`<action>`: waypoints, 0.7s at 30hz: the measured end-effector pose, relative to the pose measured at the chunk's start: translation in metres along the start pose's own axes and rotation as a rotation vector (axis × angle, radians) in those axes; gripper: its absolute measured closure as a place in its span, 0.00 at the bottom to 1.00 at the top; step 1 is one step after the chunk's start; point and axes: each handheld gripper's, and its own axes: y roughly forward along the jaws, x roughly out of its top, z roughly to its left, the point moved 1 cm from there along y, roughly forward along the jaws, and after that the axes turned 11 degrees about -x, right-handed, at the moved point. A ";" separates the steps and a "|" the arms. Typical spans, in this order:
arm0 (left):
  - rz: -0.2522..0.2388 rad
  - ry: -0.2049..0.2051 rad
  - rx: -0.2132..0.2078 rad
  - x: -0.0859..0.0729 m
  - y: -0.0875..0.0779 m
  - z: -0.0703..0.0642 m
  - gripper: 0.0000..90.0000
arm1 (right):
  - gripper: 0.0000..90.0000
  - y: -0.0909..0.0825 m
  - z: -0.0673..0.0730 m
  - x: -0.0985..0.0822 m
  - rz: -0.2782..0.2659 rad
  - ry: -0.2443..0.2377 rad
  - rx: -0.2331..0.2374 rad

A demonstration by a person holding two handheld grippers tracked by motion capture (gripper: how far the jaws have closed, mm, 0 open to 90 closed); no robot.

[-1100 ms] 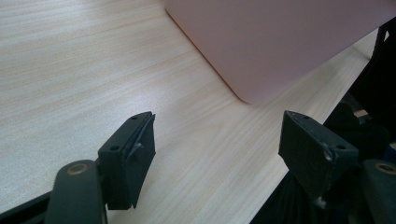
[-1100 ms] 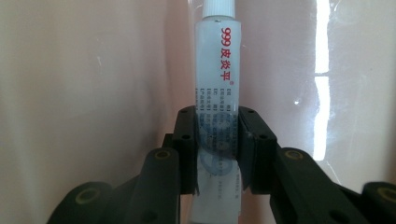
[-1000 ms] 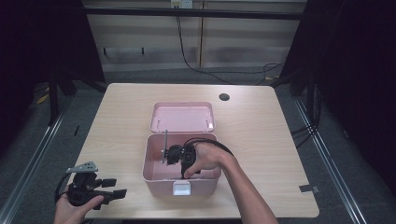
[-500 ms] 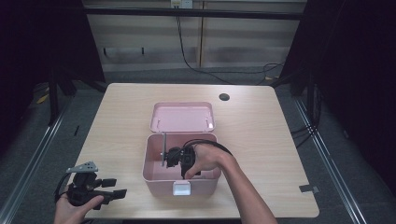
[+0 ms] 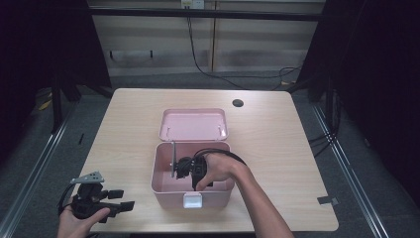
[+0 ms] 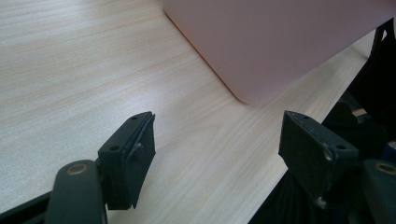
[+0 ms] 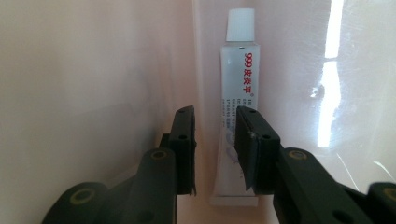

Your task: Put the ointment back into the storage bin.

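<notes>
An open pink box (image 5: 163,186) stands mid-table, its lid (image 5: 194,124) folded back behind it. My right gripper (image 5: 182,167) reaches down inside it. In the right gripper view a white tube with red print and a white cap (image 7: 239,70) lies against the pink inner surface, partly behind one jaw of my right gripper (image 7: 215,116). The jaws have just been opening and stand a narrow gap apart; the pads do not press on the tube. My left gripper (image 5: 124,199) rests open at the table's front left with nothing between its fingers, and it (image 6: 219,126) faces the box's outer wall (image 6: 271,42).
The light wooden table (image 5: 277,139) has a small dark round hole (image 5: 237,103) at the back right and a strip of tape (image 5: 327,201) near the front right edge. Black frames and cables stand beyond the table's far edge.
</notes>
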 end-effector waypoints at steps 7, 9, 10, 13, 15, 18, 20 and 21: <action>-0.001 -0.001 0.000 0.000 0.000 0.000 0.30 | 0.77 -0.007 0.000 -0.005 -0.017 0.015 -0.019; -0.002 -0.001 -0.001 0.000 0.000 0.000 0.30 | 0.77 -0.008 0.000 -0.007 -0.021 0.013 -0.023; -0.001 -0.002 0.000 0.000 0.000 0.000 0.30 | 0.77 -0.012 0.000 -0.009 -0.019 0.016 -0.033; 0.004 -0.001 -0.002 0.000 0.000 0.000 0.30 | 0.77 -0.017 0.000 -0.012 -0.027 0.027 -0.048; 0.005 0.000 -0.002 0.000 0.000 0.000 0.30 | 0.77 -0.022 0.001 -0.015 -0.027 0.025 -0.059; 0.003 -0.002 -0.001 0.000 0.001 -0.001 0.30 | 0.77 -0.027 0.002 -0.017 -0.046 0.033 -0.058; 0.003 -0.001 -0.001 0.000 0.001 -0.001 0.30 | 0.77 -0.029 0.002 -0.019 -0.047 0.037 -0.062; 0.003 -0.001 -0.001 0.000 0.001 -0.001 0.30 | 0.77 -0.031 0.002 -0.019 -0.047 0.036 -0.066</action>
